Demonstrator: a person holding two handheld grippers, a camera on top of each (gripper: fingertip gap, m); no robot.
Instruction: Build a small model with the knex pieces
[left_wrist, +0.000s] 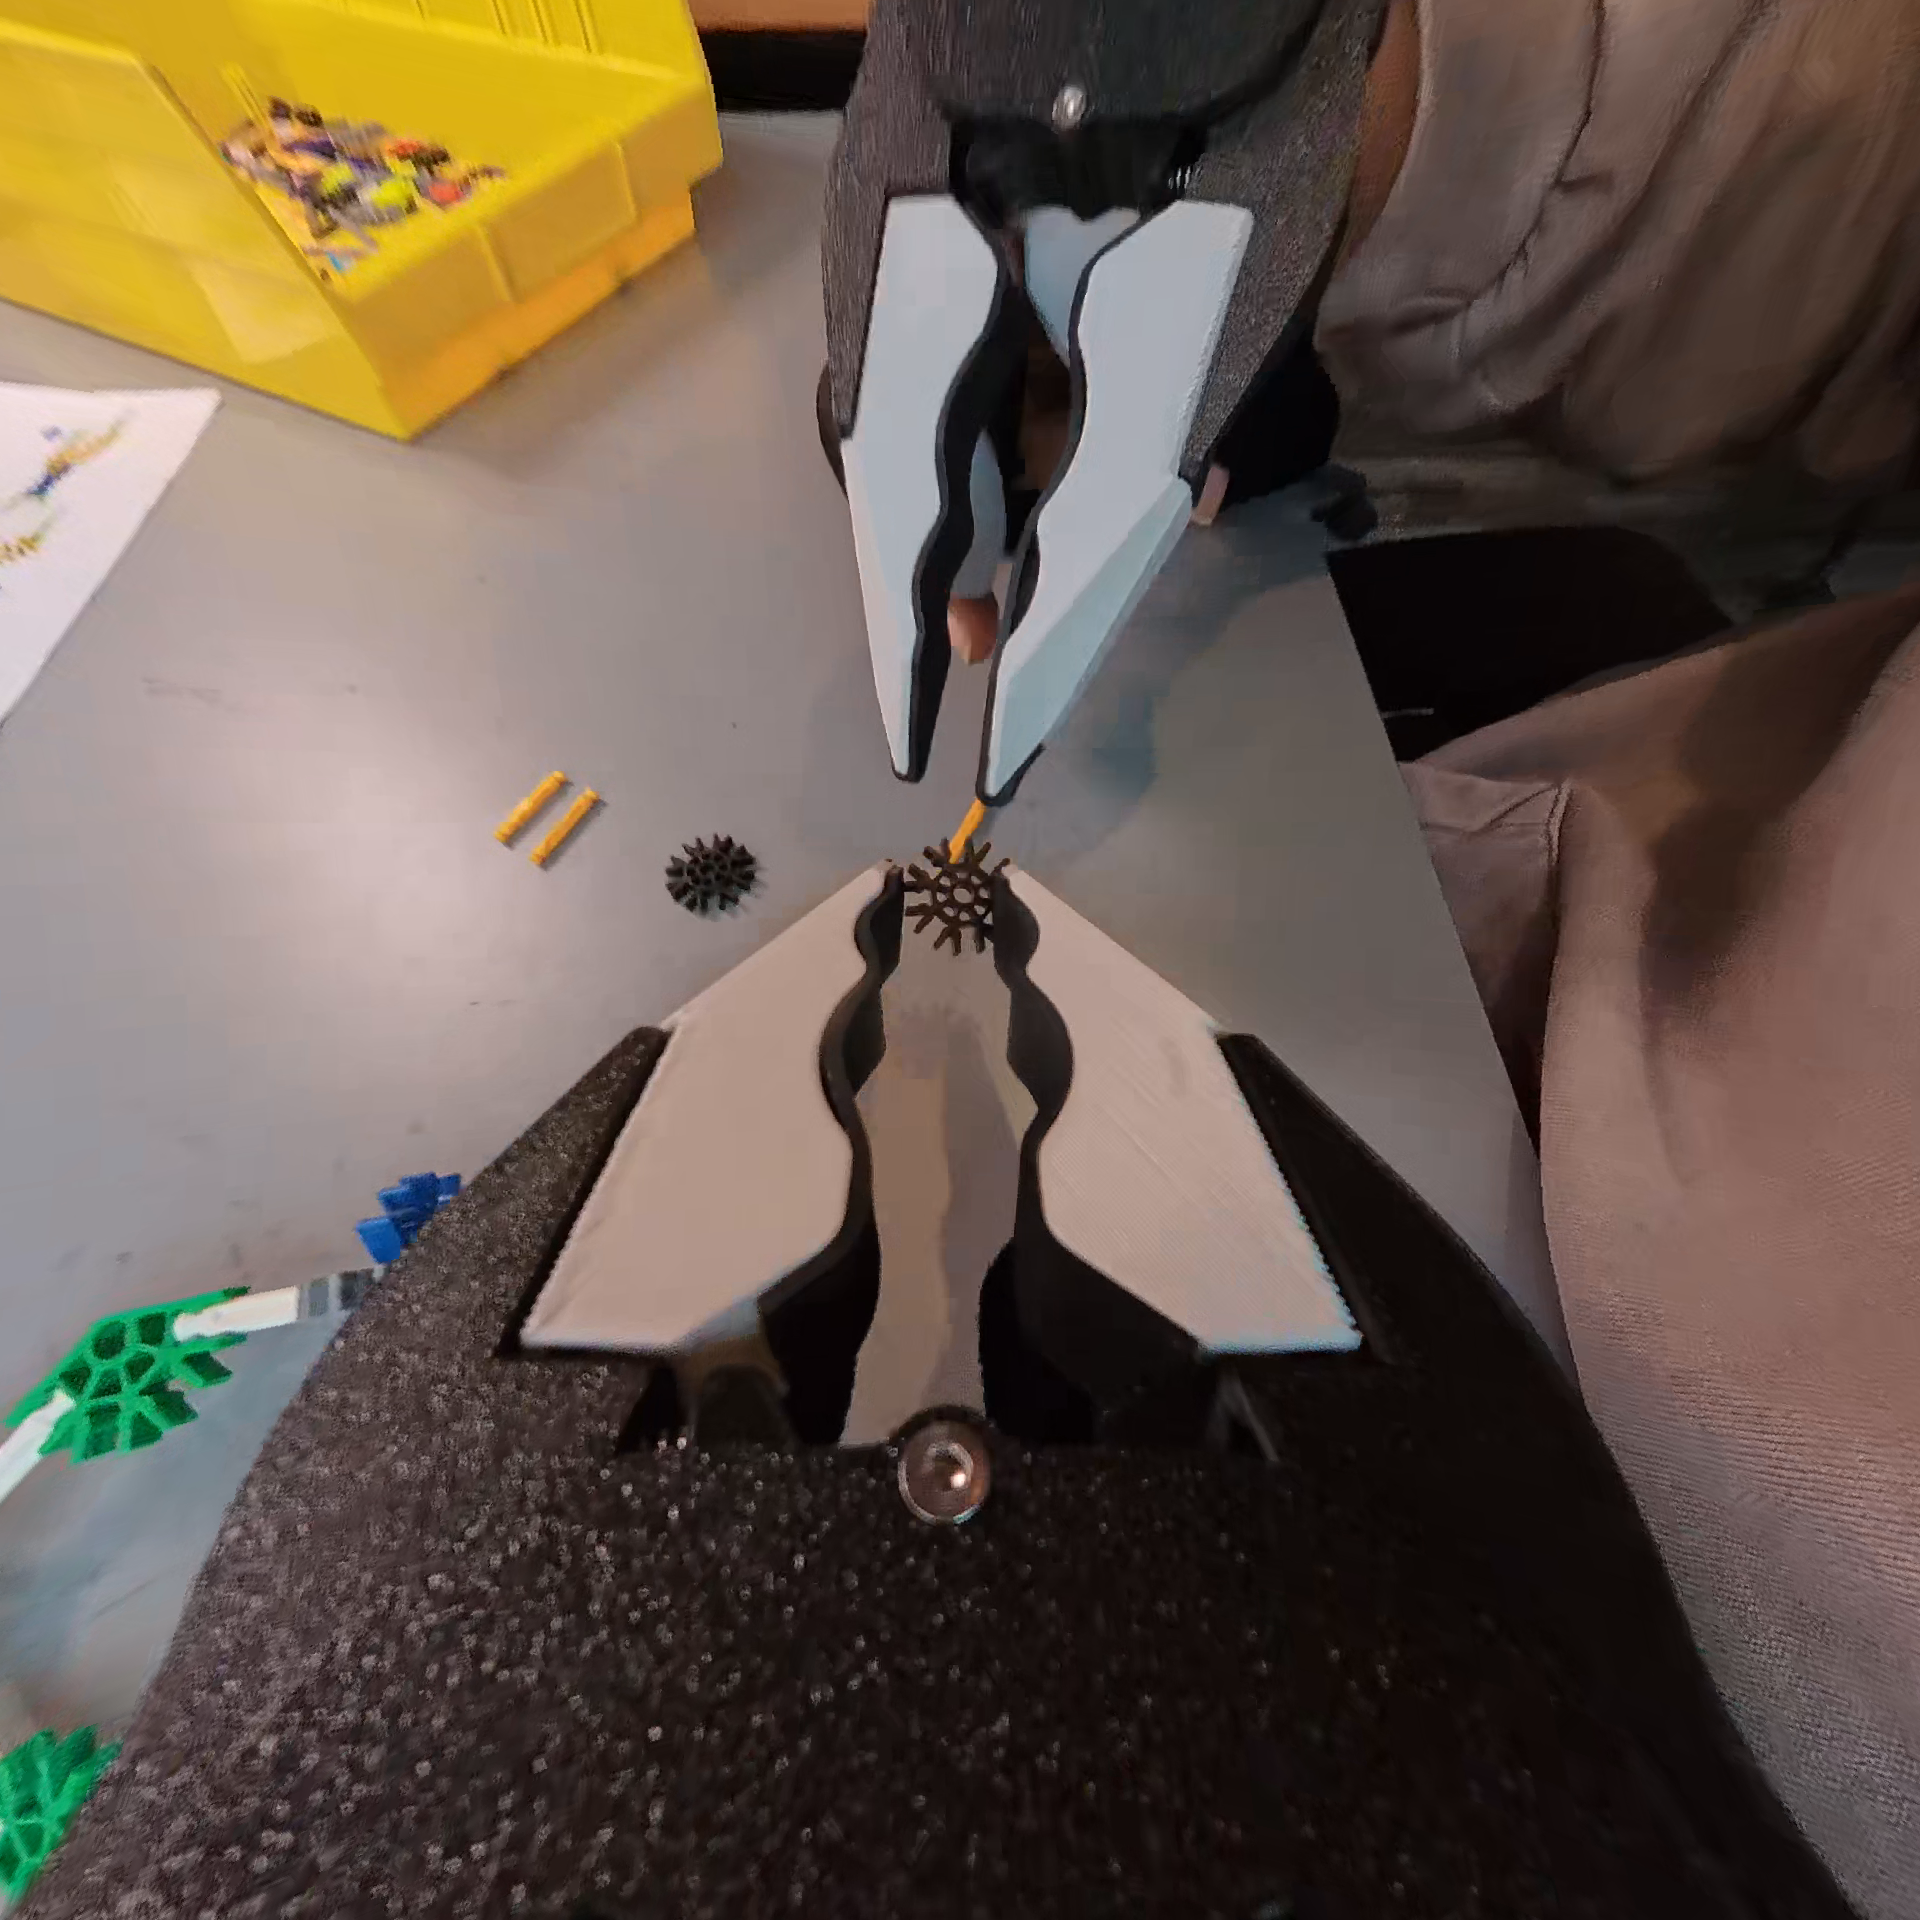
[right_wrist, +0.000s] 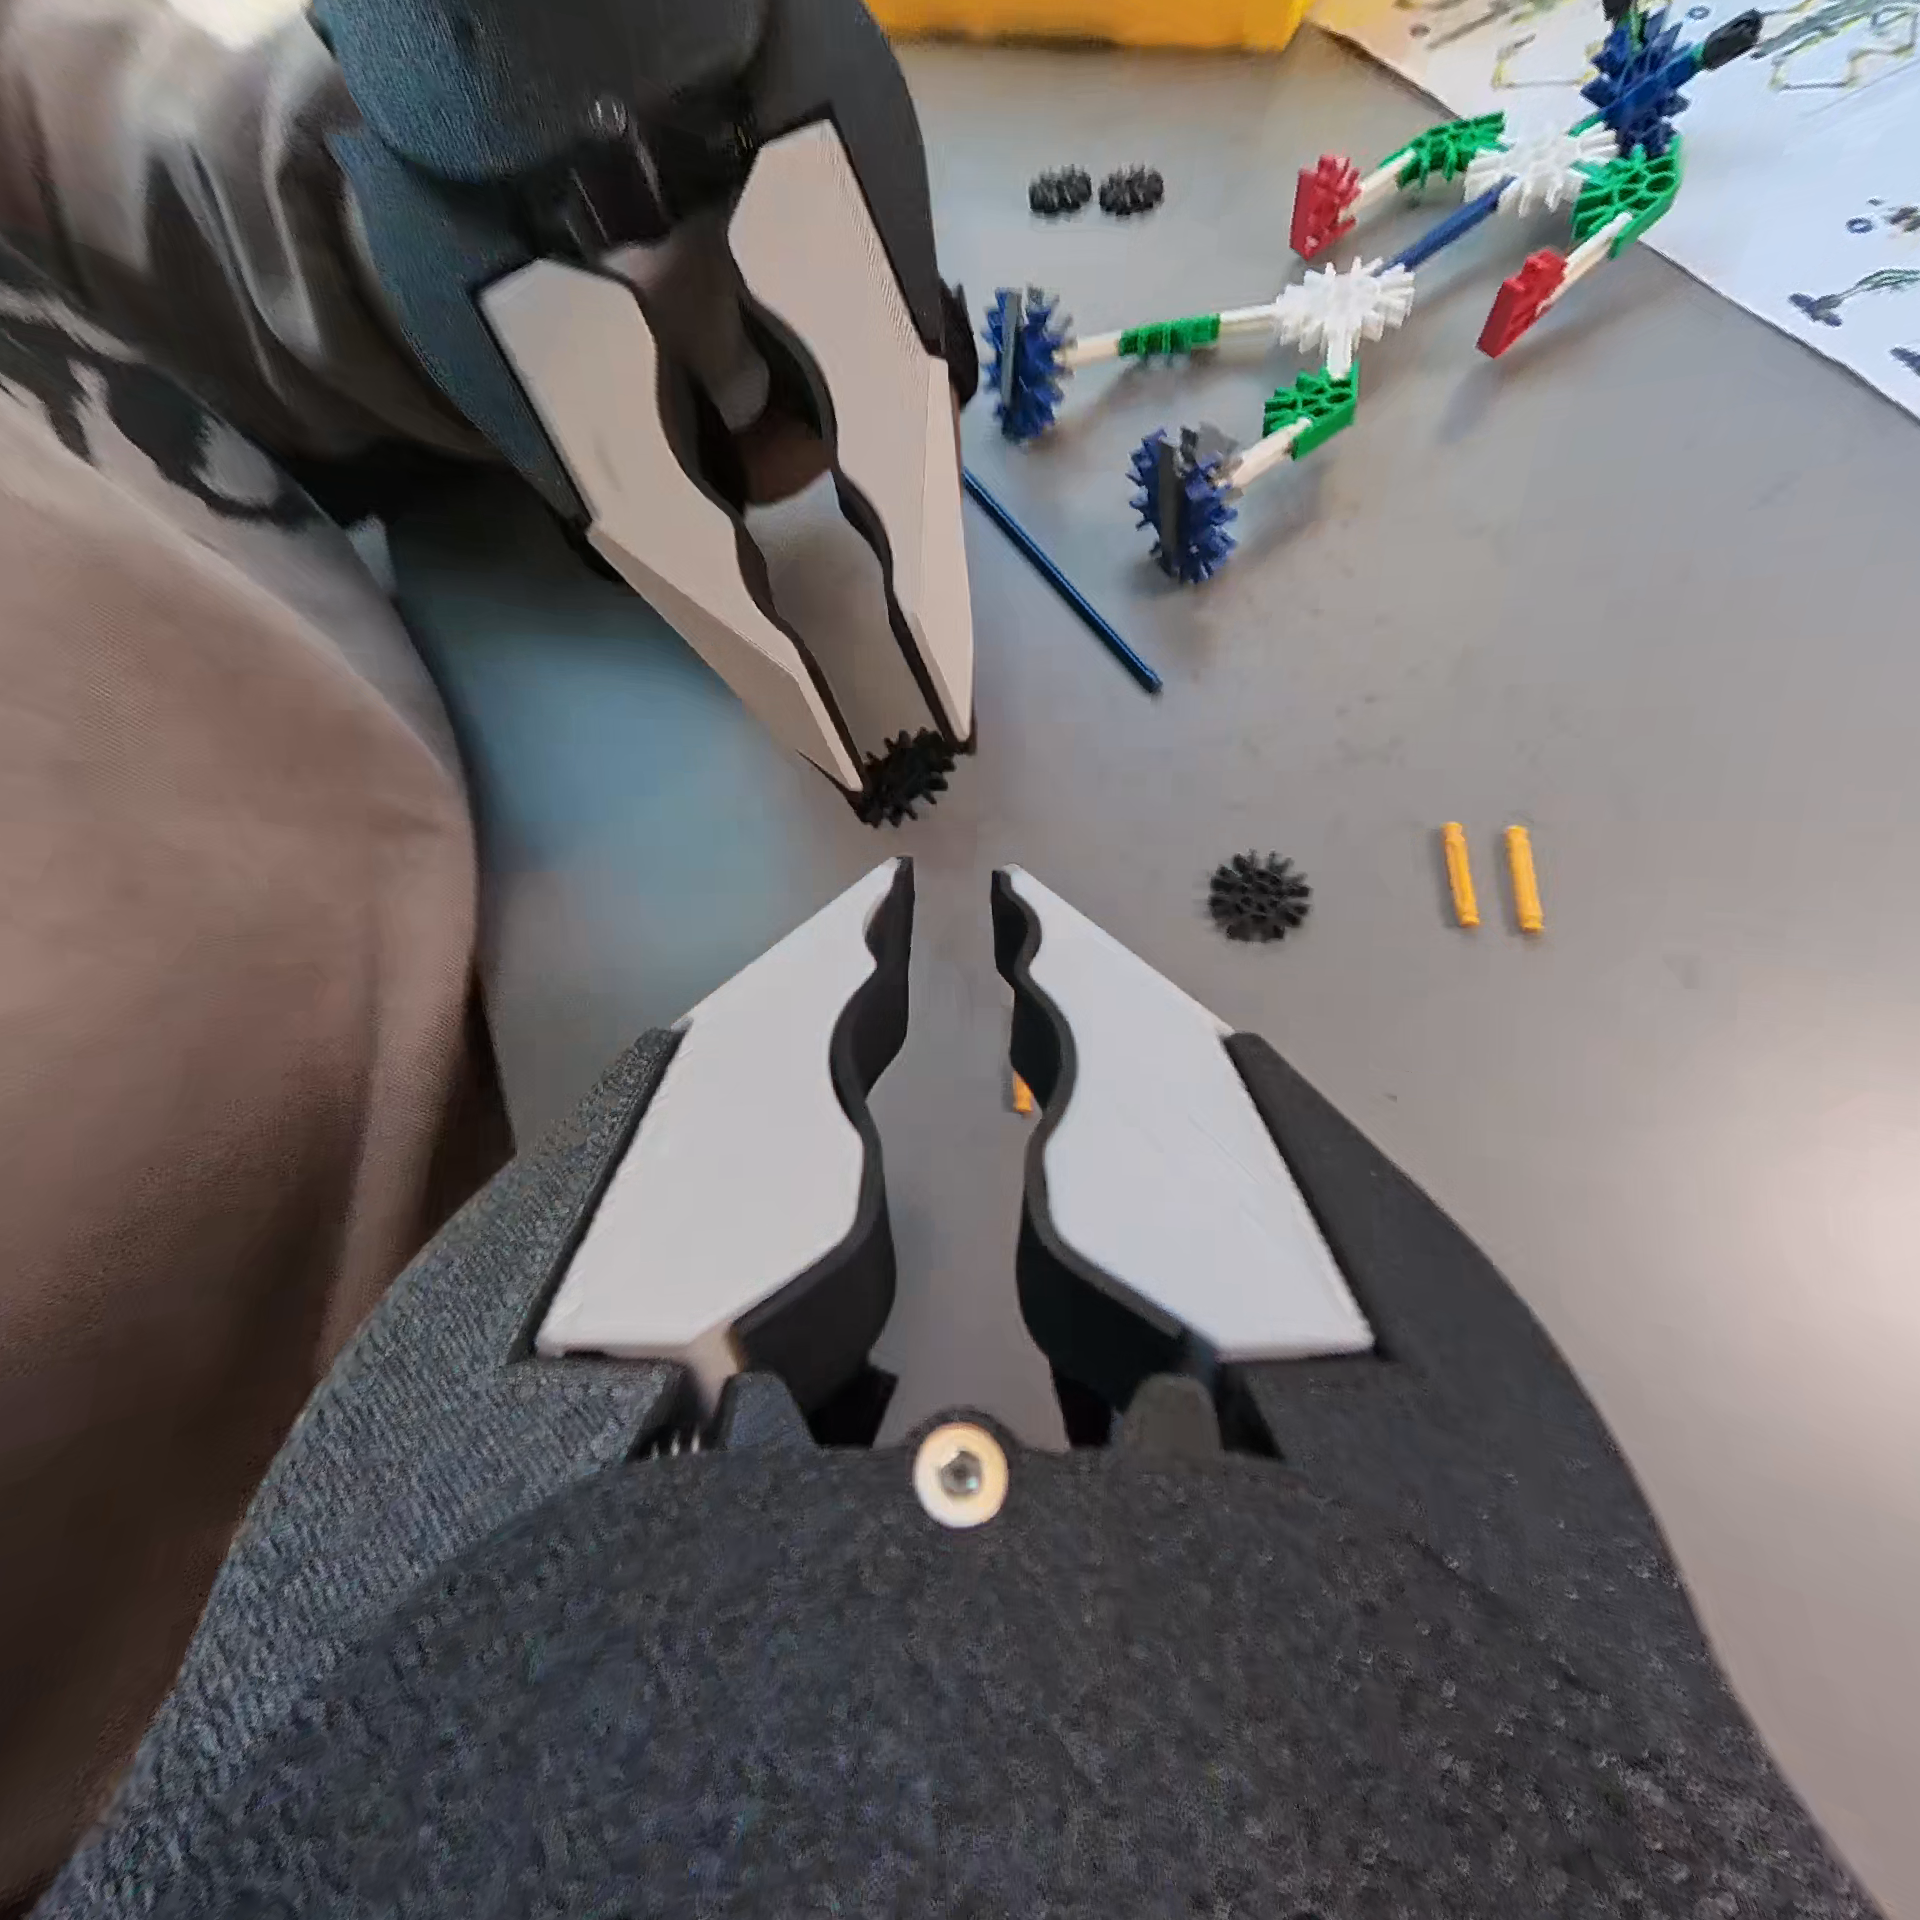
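Note:
My left gripper (left_wrist: 951, 878) is shut on a black snowflake-shaped connector (left_wrist: 956, 899), held just above the grey table (left_wrist: 416, 644). A short yellow rod (left_wrist: 966, 826) sticks out of the connector's far side and runs under one fingertip of my right gripper (left_wrist: 951, 779), which points tip to tip at the left one. In the right wrist view my right gripper (right_wrist: 953, 873) has its jaws a narrow gap apart with nothing between them. A yellow bit (right_wrist: 1023, 1096) peeks out beside its right finger. The left gripper (right_wrist: 909, 764) holds the connector (right_wrist: 909, 795) just ahead.
A loose black connector (right_wrist: 1259, 896) and two yellow rods (right_wrist: 1491, 876) lie nearby. A colourful rod-and-connector model (right_wrist: 1351, 301), a blue rod (right_wrist: 1060, 587) and two black connectors (right_wrist: 1096, 192) lie farther off. A yellow bin (left_wrist: 416, 208) and a paper sheet (left_wrist: 73, 499) are beyond. A person's brown clothing (left_wrist: 1714, 935) is at the table edge. Less than 4 cm separates the two grippers' tips. About 11 centimeters separates my left fingertips from the blue rod (right_wrist: 1060, 587).

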